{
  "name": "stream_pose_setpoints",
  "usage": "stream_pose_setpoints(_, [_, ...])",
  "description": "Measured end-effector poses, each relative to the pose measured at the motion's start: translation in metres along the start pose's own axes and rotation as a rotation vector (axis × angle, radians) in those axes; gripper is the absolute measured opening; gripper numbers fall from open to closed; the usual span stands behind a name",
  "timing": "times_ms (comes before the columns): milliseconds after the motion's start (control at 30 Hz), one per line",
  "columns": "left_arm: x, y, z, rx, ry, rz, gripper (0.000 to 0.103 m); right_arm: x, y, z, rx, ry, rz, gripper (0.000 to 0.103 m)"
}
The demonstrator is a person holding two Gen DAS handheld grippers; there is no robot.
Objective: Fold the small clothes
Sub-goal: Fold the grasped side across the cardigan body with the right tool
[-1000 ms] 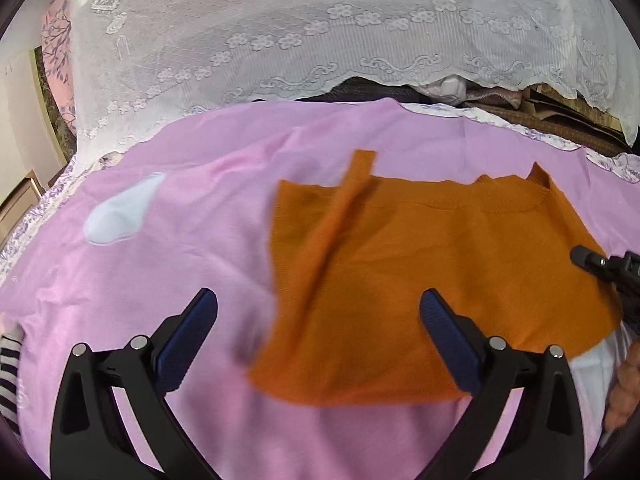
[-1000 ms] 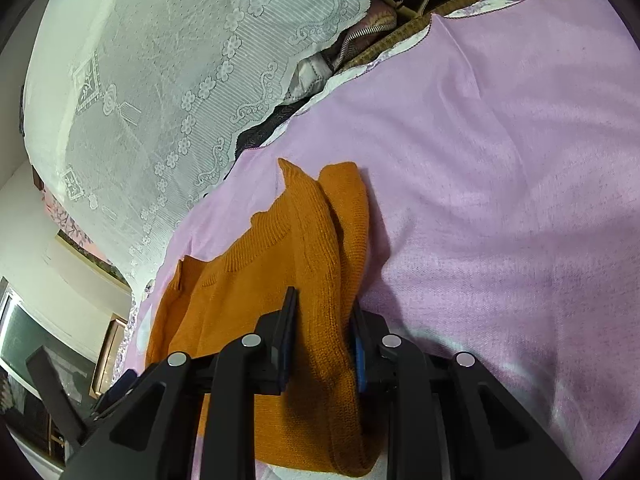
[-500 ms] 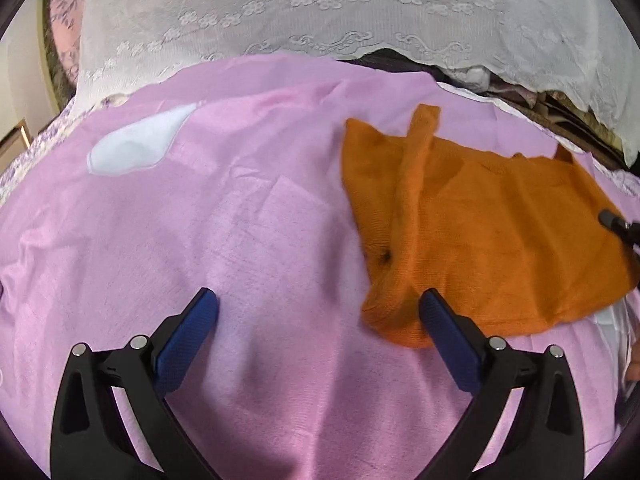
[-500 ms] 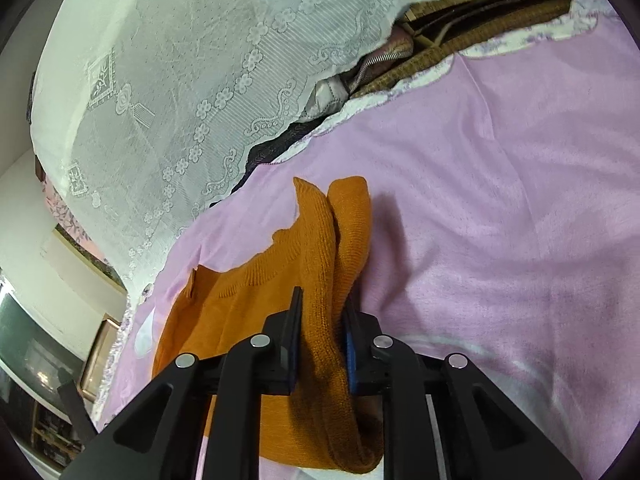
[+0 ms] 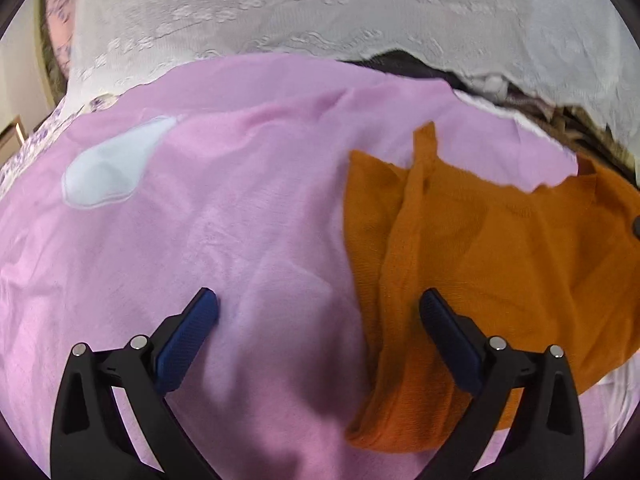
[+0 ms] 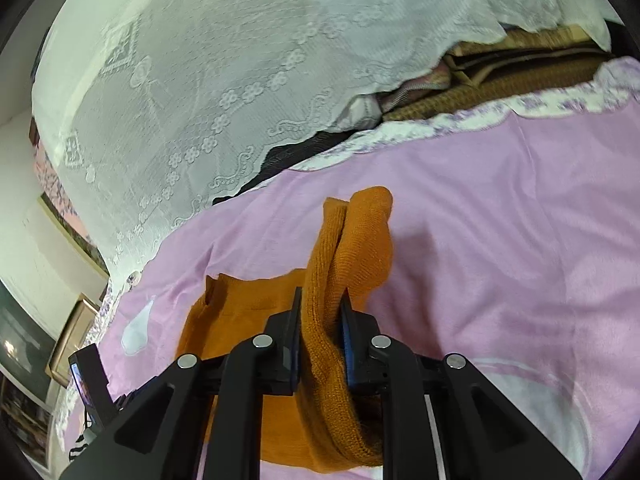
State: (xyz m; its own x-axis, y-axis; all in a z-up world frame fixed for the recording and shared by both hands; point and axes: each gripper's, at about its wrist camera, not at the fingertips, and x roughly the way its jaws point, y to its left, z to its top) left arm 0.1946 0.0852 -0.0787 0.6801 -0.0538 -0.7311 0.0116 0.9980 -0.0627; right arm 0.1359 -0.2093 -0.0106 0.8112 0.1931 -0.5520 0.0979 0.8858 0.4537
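Knitwear: an orange sweater (image 5: 500, 248) of fine ribbed knit lies spread on a pink bedsheet (image 5: 224, 232). Its body is flat, while one narrow sleeve (image 5: 416, 184) runs as a raised, folded strip from the near hem toward the far edge, ending in a blunt cuff. Seen from the left wrist, the garment occupies the area ahead and to the right of the left gripper (image 5: 318, 308). That claw stands wide, its blue pads apart with nothing between them; the left pad is over bare sheet, the right pad over the sweater's near left portion. A white patch (image 5: 108, 176) on the sheet lies well ahead and to the left of this claw.

In the right wrist view, the right gripper (image 6: 320, 312) stands narrow, clamped on a bunched fold of the knit, and both pads press the fabric. The gathered cloth rises beyond the fingertips as two rounded lobes; the flat body of the sweater spreads to the left of this claw. White lace fabric (image 6: 224, 80) hangs beyond the sheet's far edge.
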Motion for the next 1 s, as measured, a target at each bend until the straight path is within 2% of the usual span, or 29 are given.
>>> stream_pose_setpoints(233, [-0.013, 0.018, -0.002, -0.048, -0.024, -0.017, 0.099, 0.006, 0.04, -0.004, -0.034, 0.002, -0.007, 0.014])
stream_pose_setpoints(500, [-0.011, 0.054, 0.003, -0.203, -0.001, -0.061, 0.099, 0.019, 0.089, -0.02, -0.073, 0.016, 0.018, 0.012])
stream_pose_setpoints(667, [-0.014, 0.082, 0.009, -0.281, -0.019, -0.027, 0.099, 0.042, 0.124, -0.037, -0.11, 0.051, 0.04, 0.011])
stream_pose_setpoints(800, [-0.007, 0.099, 0.009, -0.343, -0.003, -0.014, 0.099, 0.062, 0.147, -0.053, -0.124, 0.084, 0.064, 0.011])
stream_pose_setpoints(900, [-0.005, 0.101, 0.008, -0.353, 0.001, -0.013, 0.099, 0.075, 0.161, -0.07, -0.138, 0.115, 0.091, 0.011])
stream_pose_setpoints(1000, [-0.007, 0.1, 0.008, -0.335, -0.008, 0.003, 0.099, 0.089, 0.172, -0.088, -0.17, 0.143, 0.074, 0.011])
